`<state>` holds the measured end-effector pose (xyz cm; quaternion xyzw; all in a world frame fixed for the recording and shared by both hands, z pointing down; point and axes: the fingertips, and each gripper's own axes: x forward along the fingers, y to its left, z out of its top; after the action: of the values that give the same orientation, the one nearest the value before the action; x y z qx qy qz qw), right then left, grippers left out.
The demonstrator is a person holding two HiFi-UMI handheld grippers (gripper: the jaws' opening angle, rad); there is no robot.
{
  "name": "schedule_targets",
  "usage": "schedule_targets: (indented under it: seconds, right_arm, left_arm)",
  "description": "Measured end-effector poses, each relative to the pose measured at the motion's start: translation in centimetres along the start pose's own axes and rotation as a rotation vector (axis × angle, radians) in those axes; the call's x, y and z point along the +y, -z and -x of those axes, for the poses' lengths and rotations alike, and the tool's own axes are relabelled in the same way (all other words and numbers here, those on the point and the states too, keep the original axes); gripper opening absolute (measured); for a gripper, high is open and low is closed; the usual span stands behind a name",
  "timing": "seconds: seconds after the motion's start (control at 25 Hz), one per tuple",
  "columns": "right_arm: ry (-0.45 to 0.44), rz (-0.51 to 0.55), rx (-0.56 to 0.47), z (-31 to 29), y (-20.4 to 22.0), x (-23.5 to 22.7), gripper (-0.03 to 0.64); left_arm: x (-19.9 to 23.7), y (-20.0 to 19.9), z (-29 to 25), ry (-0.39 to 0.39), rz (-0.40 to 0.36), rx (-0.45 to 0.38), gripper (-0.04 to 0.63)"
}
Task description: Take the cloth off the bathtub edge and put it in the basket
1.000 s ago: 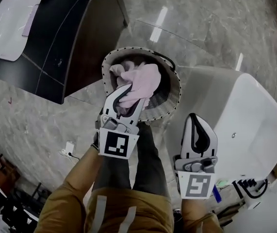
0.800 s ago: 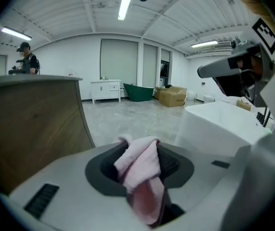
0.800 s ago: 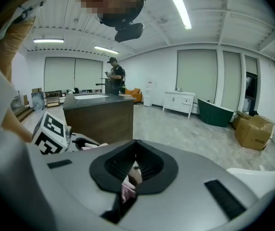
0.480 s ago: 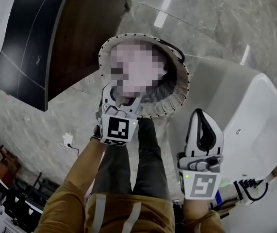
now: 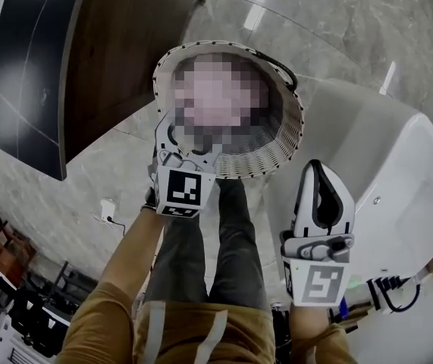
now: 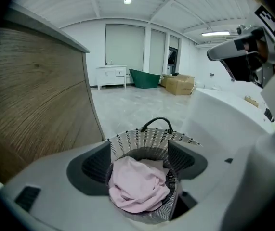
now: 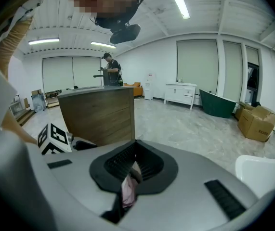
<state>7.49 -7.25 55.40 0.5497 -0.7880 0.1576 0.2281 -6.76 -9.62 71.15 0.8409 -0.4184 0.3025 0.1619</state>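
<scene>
Cloth [image 6: 138, 186] is off the tub [image 5: 383, 173] and in the basket [image 6: 147, 139], bunched up and filling most of the mouth.

Left gripper [image 5: 192, 144] is over the near rim. Its jaws have just been opening and now stand apart. The cloth sits low between them with neither pad pressing on it, so I read it as released.

Right gripper [image 5: 318, 177] is beside the tub with its jaws together. Head view shows nothing in them. The pink sliver in its own view is, I think, the cloth in the basket beyond.

Handling, my read: light, limp, drapes and snags rather than slips, not fragile. It won't hold a shape, so expect trailing corners if lifted. If I had to re-grab, I'd pinch a raised fold on top of the heap, clear of the wicker.

Orientation: crumpled wad with no real long axis and nothing it points along. Folds run every way, and it looks slightly wider than deep in the left gripper view.
</scene>
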Motion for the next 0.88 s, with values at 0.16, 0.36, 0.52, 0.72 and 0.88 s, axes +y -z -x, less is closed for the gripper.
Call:
schedule_targets:
  seconds: [0.16,0.36,0.52,0.72,0.88]
  right_arm:
    - [0.002,0.009,-0.013,0.3,-1.1,0.1,0.005]
    - [0.015,0.014,-0.040,1.4,-3.2,0.2,0.005]
    - [0.029,0.019,-0.085,2.5,-5.9,0.6,0.005]
    - [0.030,0.041,-0.110,5.0,-8.8,1.1,0.005]
    - [0.040,0.050,-0.153,7.5,-12.3,1.6,0.005]
  left_arm:
    - [0.6,-1.0,1.0,-0.044,-0.007,0.003,0.276]
    - [1.1,-4.2,3.3,-0.101,-0.033,-0.049,0.068]
    - [1.4,-7.3,5.1,-0.105,-0.045,-0.099,0.006]
    - [1.2,-11.0,7.9,-0.079,-0.037,-0.129,0.006]
    - [1.5,-15.6,11.7,-0.092,-0.032,-0.202,0.006]
